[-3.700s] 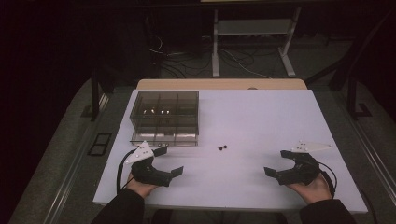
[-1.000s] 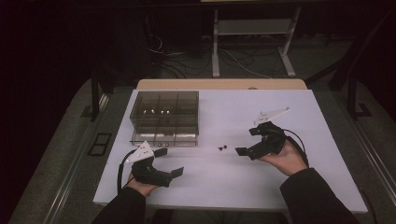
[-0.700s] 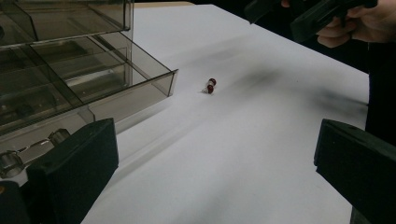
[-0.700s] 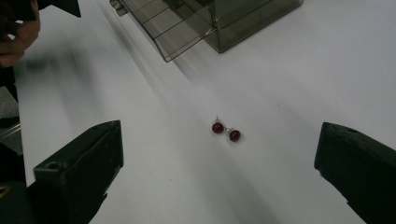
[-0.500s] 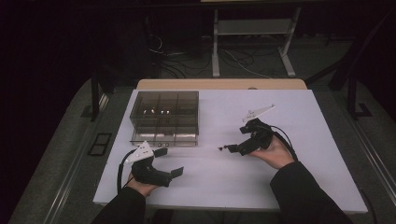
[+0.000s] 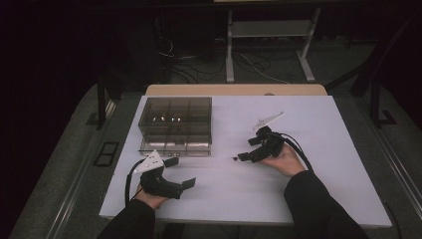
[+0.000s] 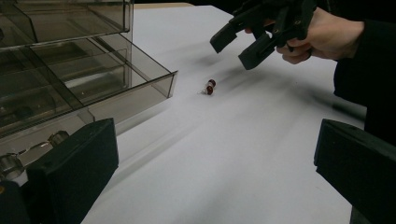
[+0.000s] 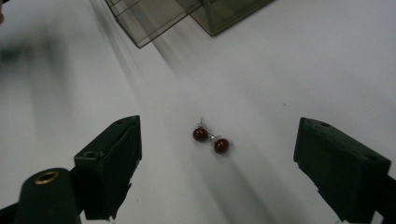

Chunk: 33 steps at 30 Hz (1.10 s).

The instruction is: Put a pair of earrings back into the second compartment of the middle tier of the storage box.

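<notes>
Right gripper [image 6: 247, 150] moved left since start, now over red studs [image 8: 210, 138], jaws wide, empty. Left gripper [image 6: 180, 173] resting near box [image 6: 175, 124], jaws wide, empty.

Overhead view; two close tong-mounted views

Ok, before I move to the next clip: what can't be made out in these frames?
- High view: the red beads are too small to resolve; they read as one dark speck by the right gripper.
- Left gripper view: the organizer box is cut off by the left and top edges, and a black jaw covers its near corner; the metal pieces there are unidentifiable.
- Right gripper view: motion blur smears the upper left.
</notes>
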### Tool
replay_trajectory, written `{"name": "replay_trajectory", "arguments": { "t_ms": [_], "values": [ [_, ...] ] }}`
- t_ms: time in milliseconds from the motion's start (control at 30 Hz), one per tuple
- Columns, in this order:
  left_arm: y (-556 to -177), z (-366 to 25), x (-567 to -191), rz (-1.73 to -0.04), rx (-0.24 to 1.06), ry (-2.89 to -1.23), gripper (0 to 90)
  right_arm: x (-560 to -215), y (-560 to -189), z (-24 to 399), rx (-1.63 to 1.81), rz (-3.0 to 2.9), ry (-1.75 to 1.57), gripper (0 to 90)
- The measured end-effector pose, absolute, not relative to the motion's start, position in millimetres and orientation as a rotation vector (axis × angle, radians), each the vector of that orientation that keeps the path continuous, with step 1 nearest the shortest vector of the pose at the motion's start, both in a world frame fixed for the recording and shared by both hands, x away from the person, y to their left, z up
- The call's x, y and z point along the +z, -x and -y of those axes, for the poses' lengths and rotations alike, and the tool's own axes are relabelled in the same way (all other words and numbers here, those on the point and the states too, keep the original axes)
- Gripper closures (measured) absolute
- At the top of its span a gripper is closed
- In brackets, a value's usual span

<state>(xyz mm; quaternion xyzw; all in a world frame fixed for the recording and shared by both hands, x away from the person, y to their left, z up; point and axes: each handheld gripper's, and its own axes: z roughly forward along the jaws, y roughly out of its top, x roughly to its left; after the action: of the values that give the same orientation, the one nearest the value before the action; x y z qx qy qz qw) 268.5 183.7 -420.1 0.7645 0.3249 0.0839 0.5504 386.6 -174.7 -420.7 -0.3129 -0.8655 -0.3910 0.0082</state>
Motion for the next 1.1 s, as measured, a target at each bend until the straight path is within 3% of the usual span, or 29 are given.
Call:
{"name": "replay_trajectory", "arguments": {
  "t_ms": [433,867,1100],
  "values": [
    [-269.0,-183.5,-420.2,-0.767,0.197,-1.810,0.0,-436.3,-392.4,167.0,-1.172,2.751,0.915,51.4],
    [-269.5,-183.2,-420.5,-0.765,0.195,-1.814,0.0,-446.1,-393.7,158.5,-1.153,2.804,0.887,66.2],
    [-269.6,-183.1,-420.6,-0.765,0.194,-1.816,0.0,-446.4,-393.8,158.6,-1.147,2.836,0.901,81.5]
  ]
}}
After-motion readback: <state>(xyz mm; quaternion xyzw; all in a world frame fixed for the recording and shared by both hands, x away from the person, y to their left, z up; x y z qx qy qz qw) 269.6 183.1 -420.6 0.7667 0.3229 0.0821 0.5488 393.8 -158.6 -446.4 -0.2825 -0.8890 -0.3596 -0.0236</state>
